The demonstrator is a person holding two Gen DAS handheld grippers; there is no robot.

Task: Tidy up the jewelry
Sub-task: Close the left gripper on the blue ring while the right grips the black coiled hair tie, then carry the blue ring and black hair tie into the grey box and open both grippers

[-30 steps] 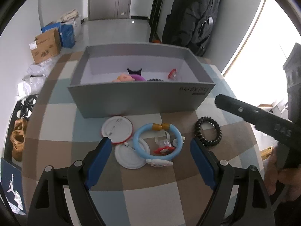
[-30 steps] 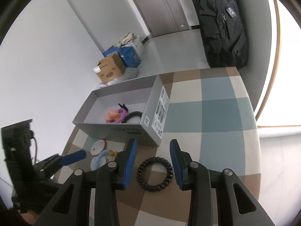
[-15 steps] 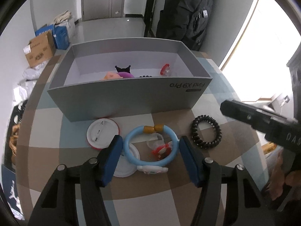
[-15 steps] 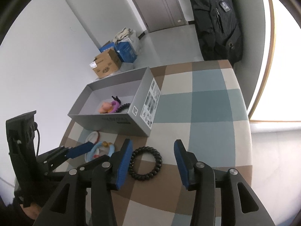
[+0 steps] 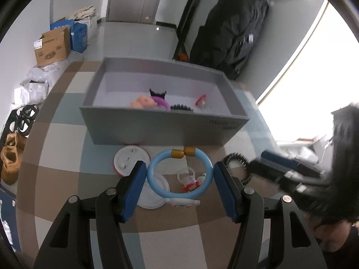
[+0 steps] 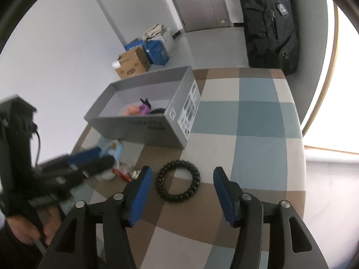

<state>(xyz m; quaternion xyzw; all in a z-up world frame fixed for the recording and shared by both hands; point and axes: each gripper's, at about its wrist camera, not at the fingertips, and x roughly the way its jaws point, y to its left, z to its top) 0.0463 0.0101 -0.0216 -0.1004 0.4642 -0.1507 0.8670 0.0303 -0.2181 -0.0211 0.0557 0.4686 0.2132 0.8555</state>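
A light blue ring bracelet (image 5: 170, 193) with two gold beads lies on the checked table in front of the grey box (image 5: 157, 130). My left gripper (image 5: 179, 168) is shut on it, with a blue pad against each side. In the right wrist view a black beaded bracelet (image 6: 178, 180) lies flat on the table. My right gripper (image 6: 182, 174) straddles it, its jaws opening and its pads clear of the beads. The box holds pink and purple pieces (image 5: 145, 102), a black band (image 5: 181, 107) and a red clip (image 5: 200, 99).
Two white round badges (image 5: 130, 160) and small clear and red clips (image 5: 190, 179) lie beside the blue ring. Past the black bracelet the table's rounded edge (image 6: 301, 157) drops off. Cardboard boxes (image 5: 52, 47), shoes (image 5: 11, 157) and a black coat (image 5: 231, 38) surround the table.
My left gripper's jaws have narrowed from wide apart onto the sides of the blue ring. My right gripper's jaws have spread wider around the black bracelet.
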